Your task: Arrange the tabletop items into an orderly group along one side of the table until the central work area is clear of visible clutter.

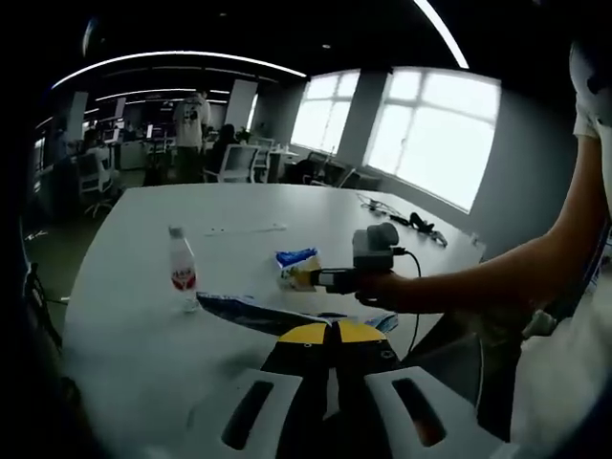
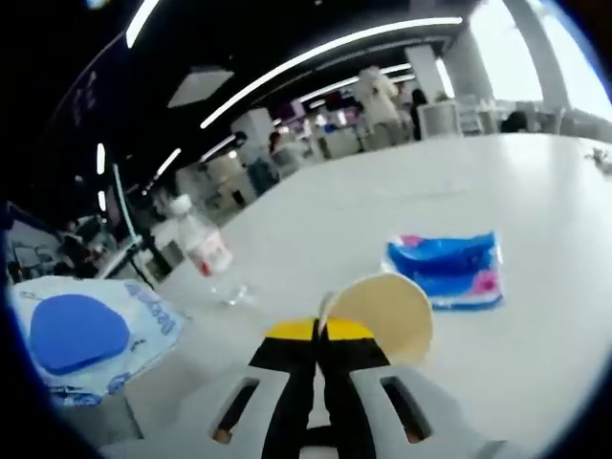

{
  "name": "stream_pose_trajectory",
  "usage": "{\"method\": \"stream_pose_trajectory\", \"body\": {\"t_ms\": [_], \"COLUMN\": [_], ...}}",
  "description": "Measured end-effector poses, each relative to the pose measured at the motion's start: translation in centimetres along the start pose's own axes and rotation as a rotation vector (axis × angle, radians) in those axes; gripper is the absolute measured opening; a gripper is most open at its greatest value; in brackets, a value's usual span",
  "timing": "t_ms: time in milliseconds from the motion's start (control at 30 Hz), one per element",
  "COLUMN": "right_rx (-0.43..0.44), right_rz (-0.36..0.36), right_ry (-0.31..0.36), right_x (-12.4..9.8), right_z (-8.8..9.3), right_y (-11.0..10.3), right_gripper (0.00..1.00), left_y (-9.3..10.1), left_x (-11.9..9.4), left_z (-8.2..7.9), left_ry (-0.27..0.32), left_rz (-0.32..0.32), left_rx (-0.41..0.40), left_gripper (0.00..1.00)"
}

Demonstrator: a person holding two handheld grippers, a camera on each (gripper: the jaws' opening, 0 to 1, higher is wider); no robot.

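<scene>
in the left gripper view a water bottle with a red label stands upright on the left of the white table; the label's writing is too small to read. just right of its base a blue-printed bag lies flat, running toward the near edge. beyond it, mid-table, sits a tissue pack with a blue top. the right gripper reaches in from the right, held by a person's hand, its tips at a cream cup beside the pack. far right, black cables lie near the table's far edge. the left gripper has its yellow tips pressed together with nothing between them.

in the right gripper view the bag lies at the near left, showing a large blue oval and blue lettering, probably a brand, too blurred to read. the bottle stands behind it. the right gripper is clamped on the cup's rim. the tissue pack, blue with pink, lies just beyond to the right.
</scene>
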State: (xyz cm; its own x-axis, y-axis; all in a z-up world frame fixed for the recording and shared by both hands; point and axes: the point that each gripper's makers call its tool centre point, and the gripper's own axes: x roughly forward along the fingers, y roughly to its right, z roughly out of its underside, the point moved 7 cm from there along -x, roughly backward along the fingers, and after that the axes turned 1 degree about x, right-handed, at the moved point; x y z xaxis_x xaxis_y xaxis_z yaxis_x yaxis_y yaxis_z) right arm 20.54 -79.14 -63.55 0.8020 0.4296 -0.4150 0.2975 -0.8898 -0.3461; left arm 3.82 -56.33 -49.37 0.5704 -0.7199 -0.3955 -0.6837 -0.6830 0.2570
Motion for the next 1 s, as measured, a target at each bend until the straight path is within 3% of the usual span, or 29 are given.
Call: {"method": "stream_pose_trajectory", "body": {"t_ms": [467,767,1000], "right_rx": [-0.049,-0.095,-0.184], "right_rz": [-0.118,-0.166,-0.234], "right_ry": [-0.062,-0.096,-0.151], "right_x": [0.3,0.6,0.9], "right_z": [-2.8,-2.7,-3.2], "right_y": [-0.8,-2.4,-3.0], "right_gripper": [0.0,0.0,0.0], "left_y": [-0.3,-1.1,-1.2], "left_x": [-0.1,-0.9,-0.8], "left_z": [1.5,2.2,2.8], "left_ry": [0.0,-0.006,-0.024], "left_rz": [-0.005,-0.02,-0.028], "left_rx": [-0.042,-0.059,-0.064], "left_gripper": [0.0,0.0,0.0]}}
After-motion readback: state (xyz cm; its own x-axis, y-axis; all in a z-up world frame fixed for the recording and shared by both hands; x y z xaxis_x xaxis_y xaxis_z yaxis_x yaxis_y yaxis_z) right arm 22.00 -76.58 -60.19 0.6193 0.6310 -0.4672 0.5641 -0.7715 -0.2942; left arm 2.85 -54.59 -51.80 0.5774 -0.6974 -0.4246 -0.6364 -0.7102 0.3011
